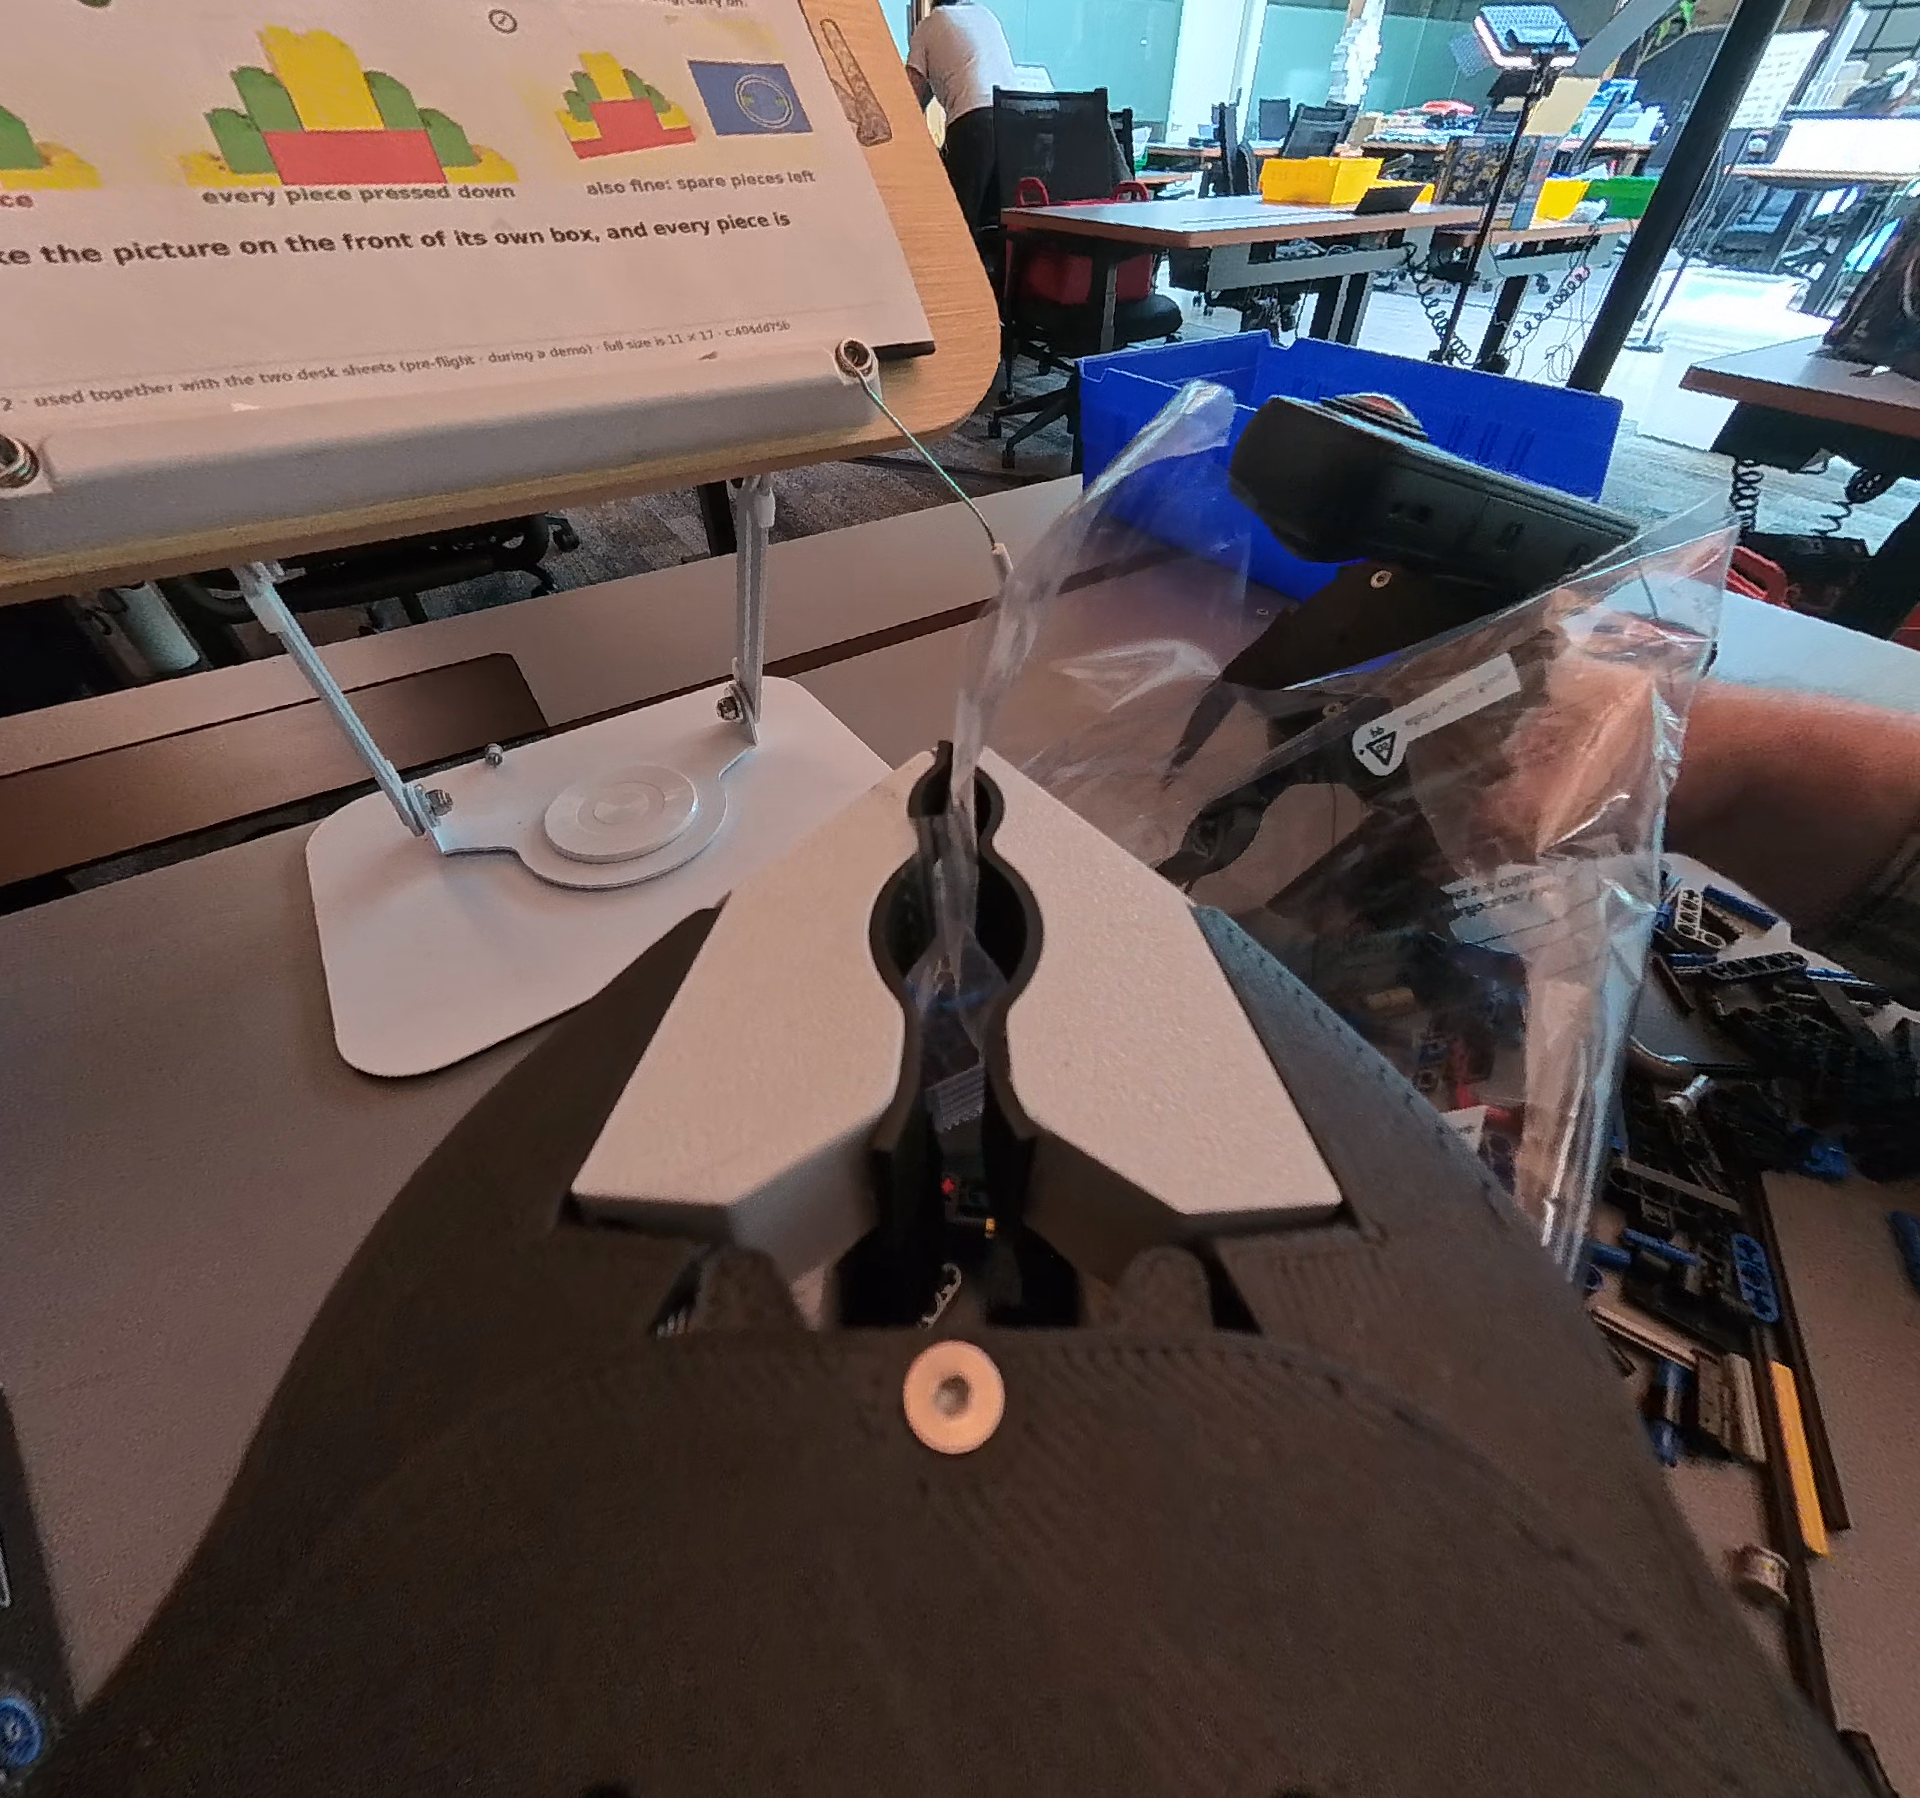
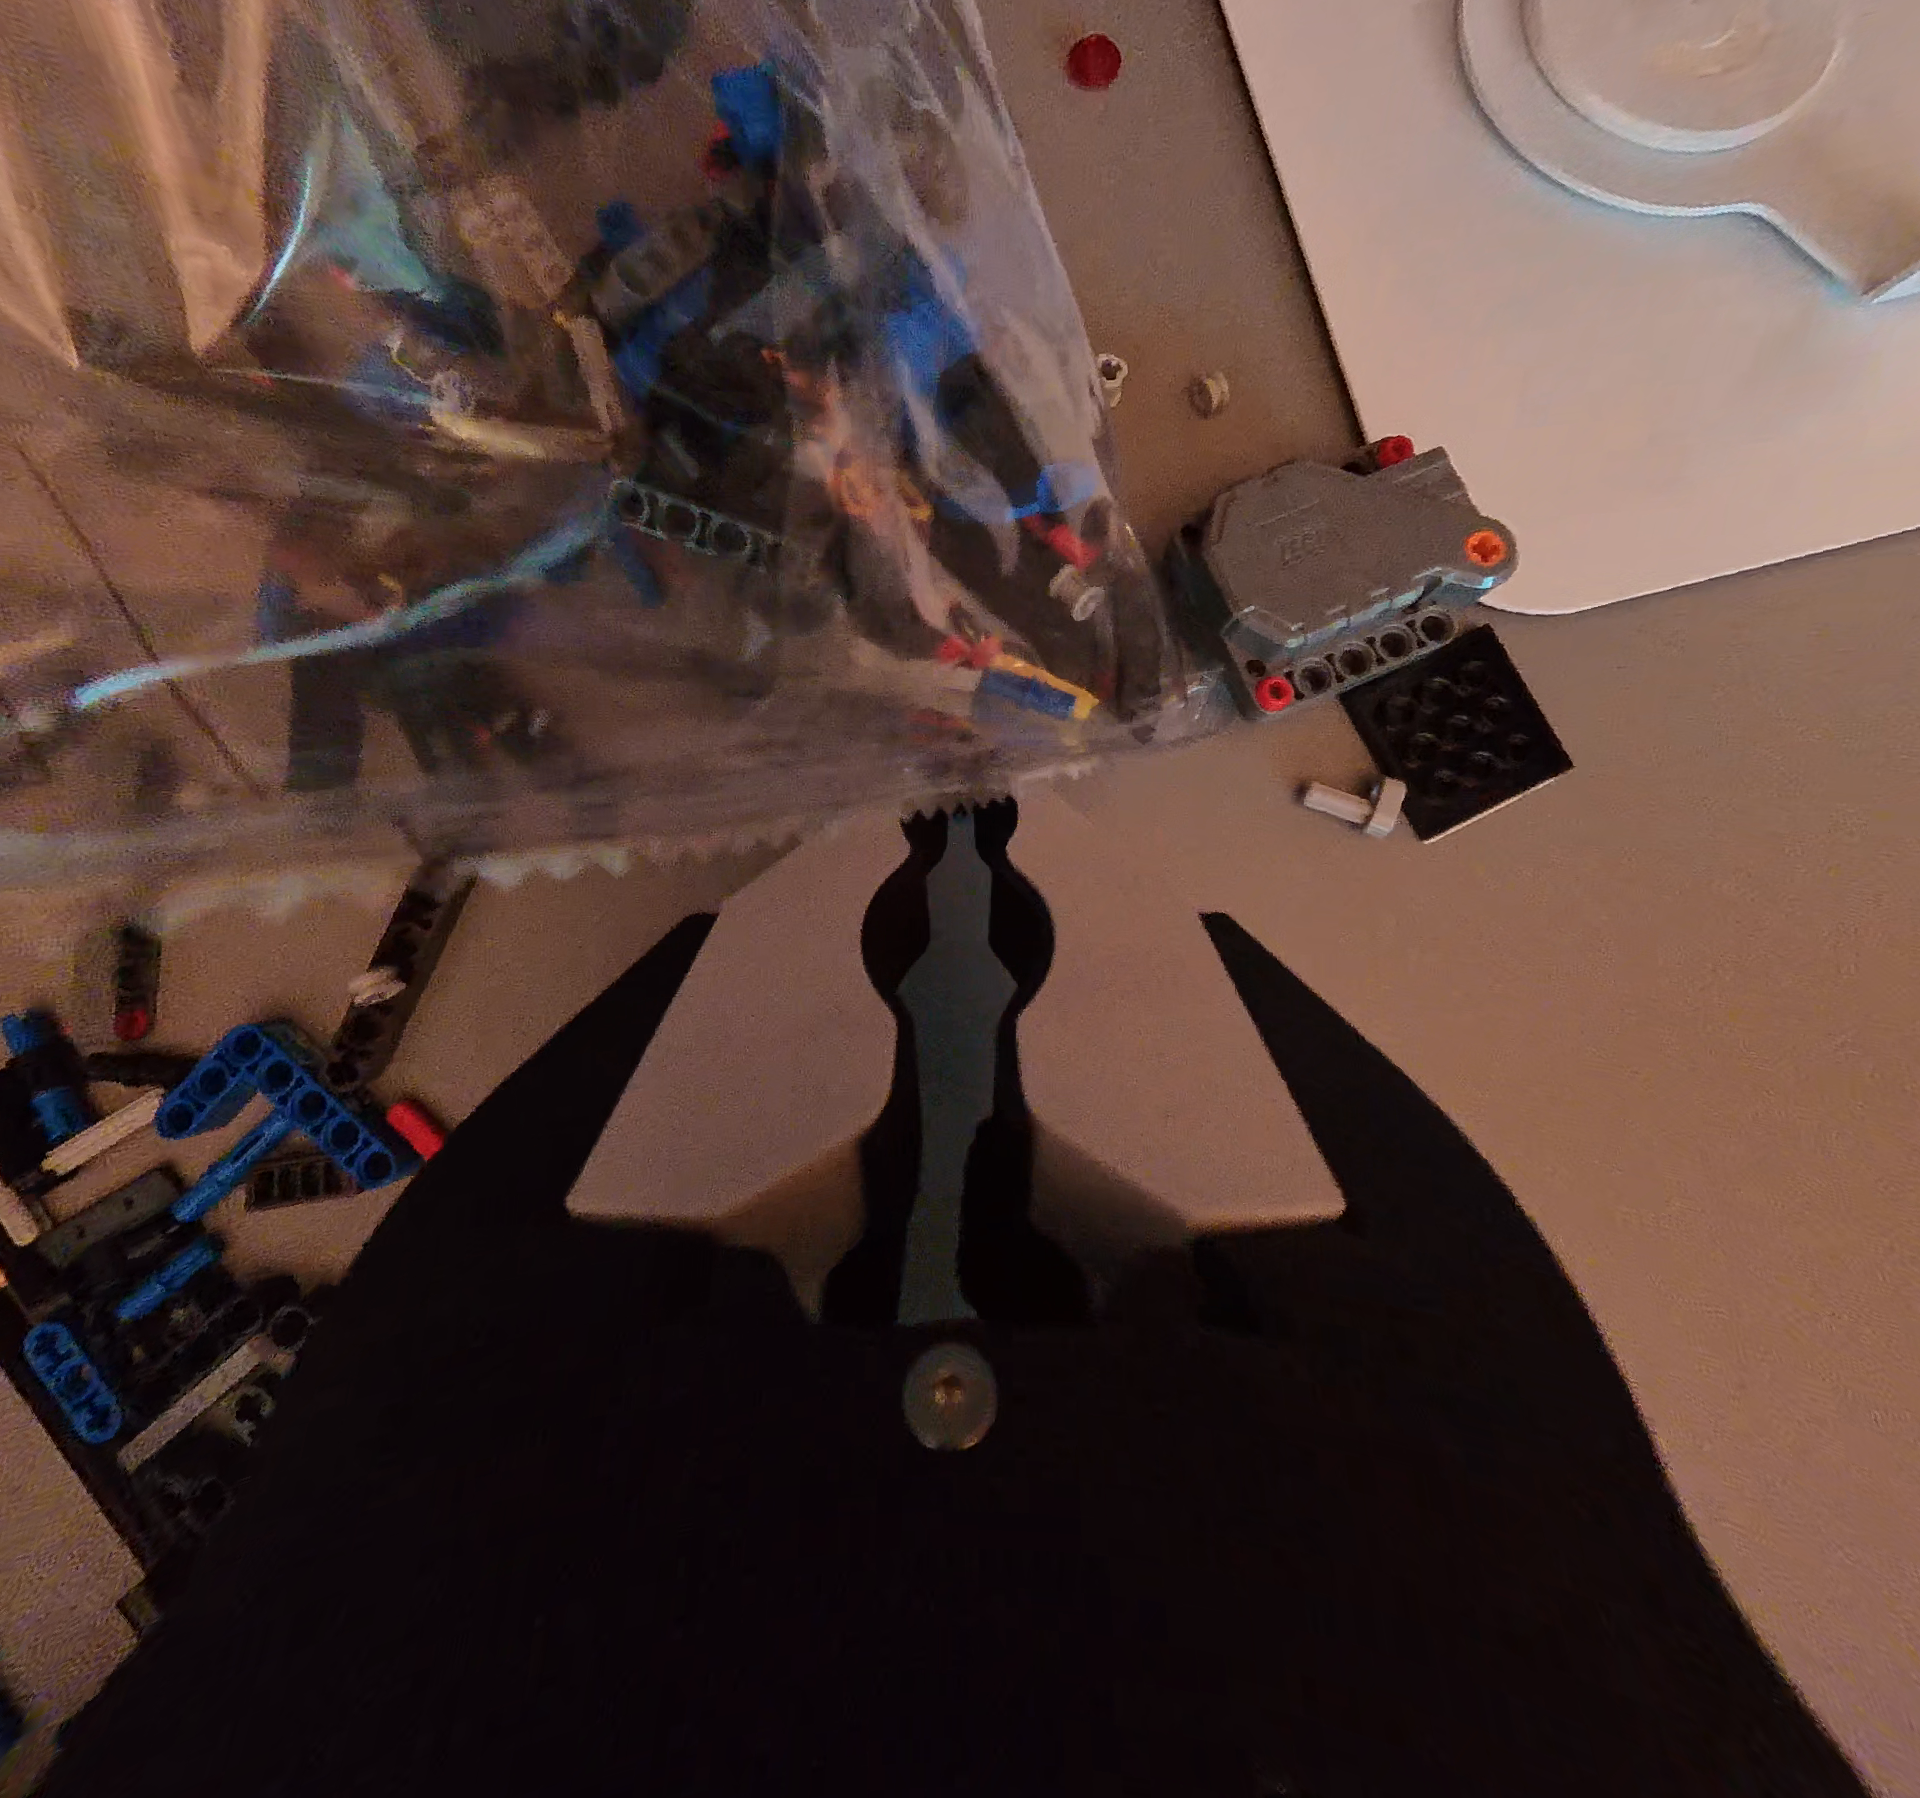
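Observation:
A clear plastic bag (image 1: 1455,813) hangs between both grippers above the table. My left gripper (image 1: 951,772) is shut on one edge of the bag, and the film runs down between its grey fingers (image 1: 1122,1021). In the right wrist view my right gripper (image 2: 961,813) points down and is shut on the bag's serrated edge. The bag (image 2: 520,501) holds several blue, black and red building pieces. The right gripper's black body (image 1: 1434,501) shows behind the bag in the left wrist view.
A white document stand base (image 1: 499,917) sits on the table, with an instruction sheet (image 1: 416,138) above it. A grey motor block (image 2: 1351,564), a black plate (image 2: 1455,730) and loose pieces (image 2: 260,1114) lie on the table. A blue bin (image 1: 1174,439) stands behind.

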The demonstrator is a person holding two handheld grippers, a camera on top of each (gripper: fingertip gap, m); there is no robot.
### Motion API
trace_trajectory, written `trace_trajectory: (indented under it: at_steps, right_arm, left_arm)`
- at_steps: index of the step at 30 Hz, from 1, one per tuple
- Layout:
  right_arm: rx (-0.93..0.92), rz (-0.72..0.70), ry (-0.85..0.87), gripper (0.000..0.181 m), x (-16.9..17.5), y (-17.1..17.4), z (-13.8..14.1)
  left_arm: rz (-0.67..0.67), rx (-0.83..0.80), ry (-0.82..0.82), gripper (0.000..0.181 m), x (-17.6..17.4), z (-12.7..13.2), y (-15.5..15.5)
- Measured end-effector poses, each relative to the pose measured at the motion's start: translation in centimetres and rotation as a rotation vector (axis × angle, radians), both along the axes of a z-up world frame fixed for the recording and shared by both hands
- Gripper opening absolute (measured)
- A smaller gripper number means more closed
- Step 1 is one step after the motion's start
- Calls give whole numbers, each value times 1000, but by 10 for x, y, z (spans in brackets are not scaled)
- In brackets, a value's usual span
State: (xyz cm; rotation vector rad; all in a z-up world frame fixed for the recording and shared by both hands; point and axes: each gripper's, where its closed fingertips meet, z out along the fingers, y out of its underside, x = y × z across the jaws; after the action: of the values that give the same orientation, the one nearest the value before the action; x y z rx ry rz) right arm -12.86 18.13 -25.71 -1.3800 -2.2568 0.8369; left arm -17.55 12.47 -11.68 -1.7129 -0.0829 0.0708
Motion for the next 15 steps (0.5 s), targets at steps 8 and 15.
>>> trace_trajectory:
  at_steps: [8, 15]
  right_arm:
    - [15, -69, 59, 1, 29, 24, 58]
    - [5, 25, 500, 0, 41, -31, 204]
  left_arm:
    - [2, 3, 0, 0, -1, 1, -1]
    - [-12, 5, 11, 0, 3, 2, 2]
